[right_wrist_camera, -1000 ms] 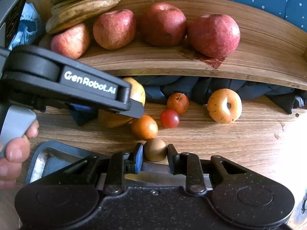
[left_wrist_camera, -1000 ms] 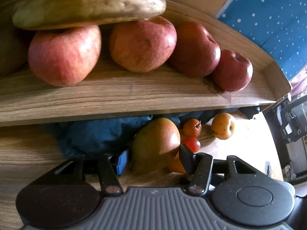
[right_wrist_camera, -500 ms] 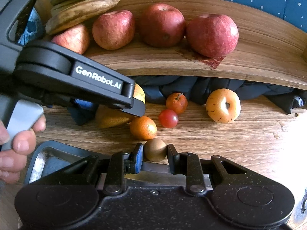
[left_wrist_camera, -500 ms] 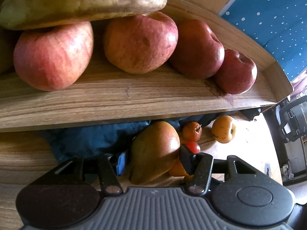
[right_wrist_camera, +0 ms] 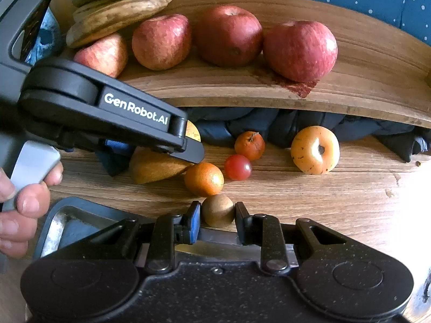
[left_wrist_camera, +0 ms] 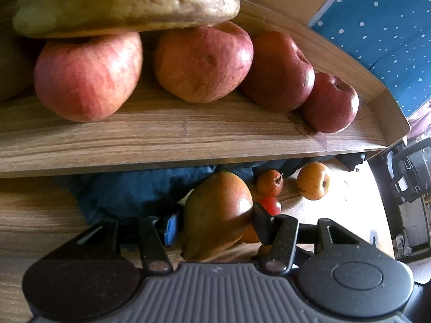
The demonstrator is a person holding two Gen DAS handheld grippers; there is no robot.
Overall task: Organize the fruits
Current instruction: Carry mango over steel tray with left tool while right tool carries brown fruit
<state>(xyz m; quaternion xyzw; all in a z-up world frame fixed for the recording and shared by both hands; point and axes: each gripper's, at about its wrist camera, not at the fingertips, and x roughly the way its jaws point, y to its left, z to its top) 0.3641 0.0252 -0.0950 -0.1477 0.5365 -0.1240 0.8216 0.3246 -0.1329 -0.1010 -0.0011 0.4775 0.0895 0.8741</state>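
Note:
My left gripper (left_wrist_camera: 212,222) is shut on a green-red mango (left_wrist_camera: 216,212) and holds it just above the wooden table, below the front edge of the wooden shelf (left_wrist_camera: 188,140). It shows in the right wrist view as a black arm (right_wrist_camera: 107,107) with the mango (right_wrist_camera: 153,165) under it. My right gripper (right_wrist_camera: 217,212) is shut on a small brown round fruit (right_wrist_camera: 217,210) low over the table. Several red apples (left_wrist_camera: 89,75) and bananas (left_wrist_camera: 126,2) lie on the shelf.
On the table lie an orange (right_wrist_camera: 204,179), a cherry tomato (right_wrist_camera: 238,167), a small wrinkled orange fruit (right_wrist_camera: 250,145) and a yellow apple (right_wrist_camera: 315,149). Dark blue cloth (right_wrist_camera: 242,123) is bunched under the shelf. A metal tray (right_wrist_camera: 62,223) sits at my lower left.
My left gripper has lifted the mango slightly and moved closer to the shelf. The right gripper has stayed in place with the brown fruit.

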